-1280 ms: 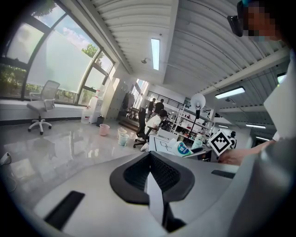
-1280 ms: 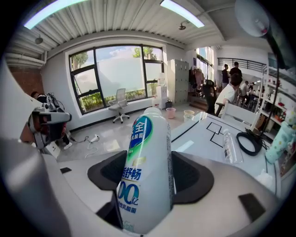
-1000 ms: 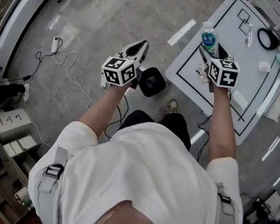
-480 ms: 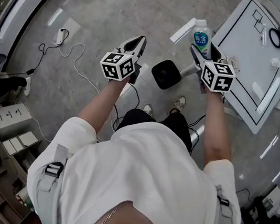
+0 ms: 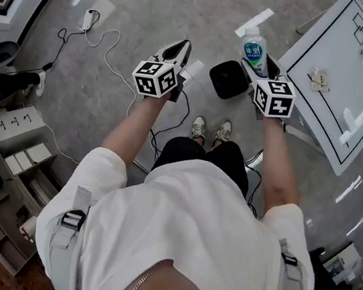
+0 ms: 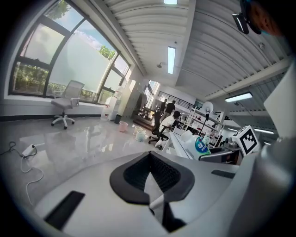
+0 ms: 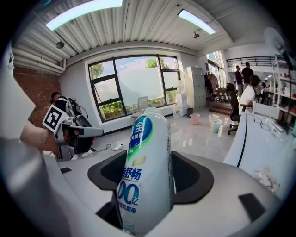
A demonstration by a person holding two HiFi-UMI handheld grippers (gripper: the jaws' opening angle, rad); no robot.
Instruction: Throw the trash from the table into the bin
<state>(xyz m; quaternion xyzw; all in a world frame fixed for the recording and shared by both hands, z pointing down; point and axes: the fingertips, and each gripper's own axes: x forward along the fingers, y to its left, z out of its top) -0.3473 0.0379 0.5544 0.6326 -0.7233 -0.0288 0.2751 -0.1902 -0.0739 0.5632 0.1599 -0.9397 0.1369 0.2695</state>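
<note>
My right gripper (image 5: 256, 62) is shut on a white bottle (image 5: 254, 48) with a blue and green label, held upright at the right rim of the black bin (image 5: 228, 78). In the right gripper view the bottle (image 7: 147, 171) fills the gap between the pads. My left gripper (image 5: 179, 47) hangs left of the bin, shut on a thin white scrap (image 6: 152, 185) pinched between its black pads (image 6: 169, 173). The bin stands on the floor between the two grippers, just ahead of the person's shoes.
The white table (image 5: 346, 86) with a black outline is at the right, bearing a crumpled wrapper (image 5: 319, 78) and a white strip (image 5: 351, 121). A power strip and cable (image 5: 92, 22) lie on the grey floor at the left. Shelving (image 5: 6, 160) stands at lower left.
Both grippers have swung away from the table toward the bin. The bottle, earlier over the table's edge, now sits beside the bin's rim; the table has slid to the right.
</note>
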